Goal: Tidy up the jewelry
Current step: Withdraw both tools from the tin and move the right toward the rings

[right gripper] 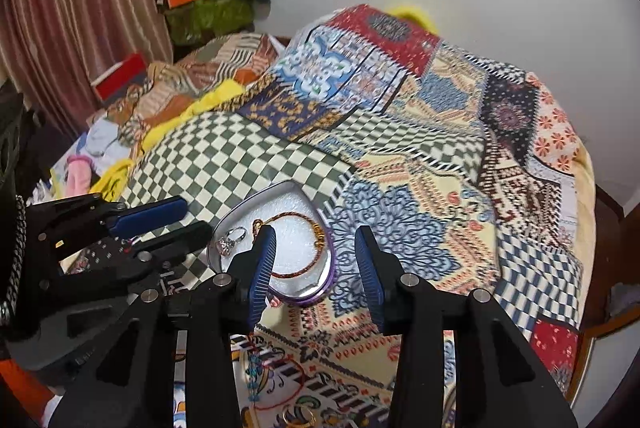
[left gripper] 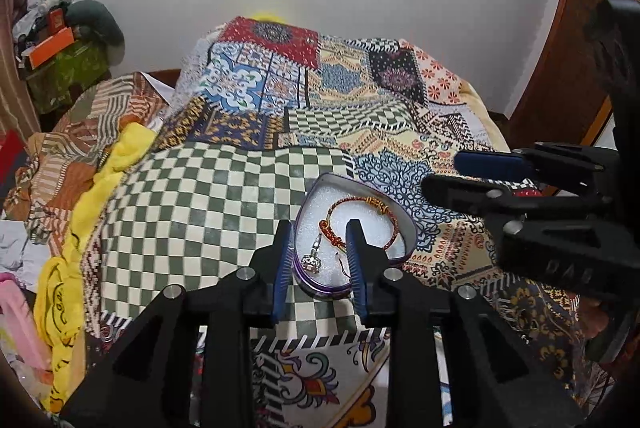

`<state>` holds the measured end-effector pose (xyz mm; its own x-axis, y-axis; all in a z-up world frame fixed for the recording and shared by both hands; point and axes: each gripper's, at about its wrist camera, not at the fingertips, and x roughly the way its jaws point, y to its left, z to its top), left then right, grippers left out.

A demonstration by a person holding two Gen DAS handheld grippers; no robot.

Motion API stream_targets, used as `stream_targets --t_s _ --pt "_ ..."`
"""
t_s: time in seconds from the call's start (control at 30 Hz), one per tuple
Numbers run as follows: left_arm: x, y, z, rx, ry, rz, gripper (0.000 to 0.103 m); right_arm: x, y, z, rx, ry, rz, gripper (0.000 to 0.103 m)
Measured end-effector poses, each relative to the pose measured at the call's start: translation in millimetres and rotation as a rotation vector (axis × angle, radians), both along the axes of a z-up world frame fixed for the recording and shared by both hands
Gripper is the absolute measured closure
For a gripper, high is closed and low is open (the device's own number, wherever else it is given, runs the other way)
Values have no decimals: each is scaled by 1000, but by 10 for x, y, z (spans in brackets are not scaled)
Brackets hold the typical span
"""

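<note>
A heart-shaped purple box [left gripper: 404,228] with white foam lining lies on the patchwork bedspread [left gripper: 208,195]. In it are a red-gold bracelet [left gripper: 360,204] and a silver ring [left gripper: 311,263]. My left gripper [left gripper: 318,228] is open, with its fingertips over the box's near edge, around the ring area. In the right wrist view the box [right gripper: 324,280], the bracelet [right gripper: 298,215] and the ring [right gripper: 230,242] show too. My right gripper [right gripper: 316,234] is open above the box's right side. Each gripper shows in the other's view: the right one [left gripper: 456,171] and the left one [right gripper: 192,218].
Yellow cloth [left gripper: 100,187] and crumpled striped fabric [left gripper: 80,131] lie on the bed's left. Orange boxes [left gripper: 48,47] and clutter stand at the far left by the wall. A wooden door [left gripper: 568,67] is at the right. A gold ring [right gripper: 298,416] lies on the spread near the bottom.
</note>
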<state>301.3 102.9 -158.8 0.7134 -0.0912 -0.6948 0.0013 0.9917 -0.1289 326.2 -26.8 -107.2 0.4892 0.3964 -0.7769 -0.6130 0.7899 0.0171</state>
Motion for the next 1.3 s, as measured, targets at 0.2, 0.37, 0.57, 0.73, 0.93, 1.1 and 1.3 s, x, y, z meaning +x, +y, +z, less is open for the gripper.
stream_targets --t_s 0.2,0.37,0.57,0.73,0.93,1.1,1.3 --pt "-219 -9 206 4 -32 6 74 -127 -220 200 34 -35 -34 66" --pt "-397 -78 311 17 -40 -3 73 -269 -441 333 62 -64 -68 66" --pt "-626 -186 349 14 -37 -22 72 -472 -705 386 66 -97 -96 66" --pt "-758 -309 290 6 -15 -46 71 -636 -906 340 61 -103 -117 66" --pt "-886 -535 164 8 21 -95 71 -815 -1083 213 24 -111 -133 66" --pt "-983 -719 55 7 47 -139 71 -941 -1205 16 23 -64 -138 66" --pt "-1047 -848 -127 1 80 -156 71 -998 -1222 -291 16 26 -127 66"
